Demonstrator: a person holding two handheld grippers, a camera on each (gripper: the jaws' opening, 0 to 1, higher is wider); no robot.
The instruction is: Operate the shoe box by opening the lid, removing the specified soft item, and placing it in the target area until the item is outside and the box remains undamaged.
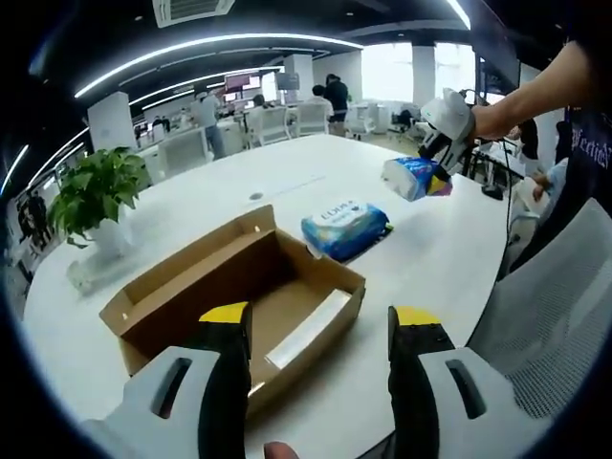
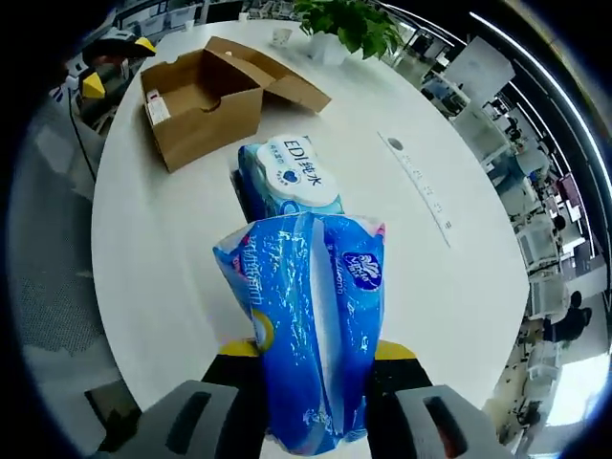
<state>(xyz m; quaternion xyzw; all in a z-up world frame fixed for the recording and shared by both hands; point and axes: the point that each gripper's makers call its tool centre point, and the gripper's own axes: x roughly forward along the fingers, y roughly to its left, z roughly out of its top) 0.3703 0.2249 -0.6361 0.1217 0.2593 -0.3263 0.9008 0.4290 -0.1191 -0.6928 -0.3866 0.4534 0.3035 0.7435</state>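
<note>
Left gripper view: left tool, jaws apart, nothing between them, above open shoe box on white table. Wet-wipes pack lies just beside box. Right tool carries blue tissue pack aloft.

Right gripper view: right tool clamped on tissue pack, above wipes pack; box beyond; potted plant at the table's far side.

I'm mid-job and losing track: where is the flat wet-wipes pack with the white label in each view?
Left gripper view: the flat blue wet-wipes pack lies on the white table, centre-right, just beyond the open brown cardboard shoe box.
Right gripper view: the pack lies at centre, above the held blue tissue pack.
Shared landmark: the shoe box.
</note>
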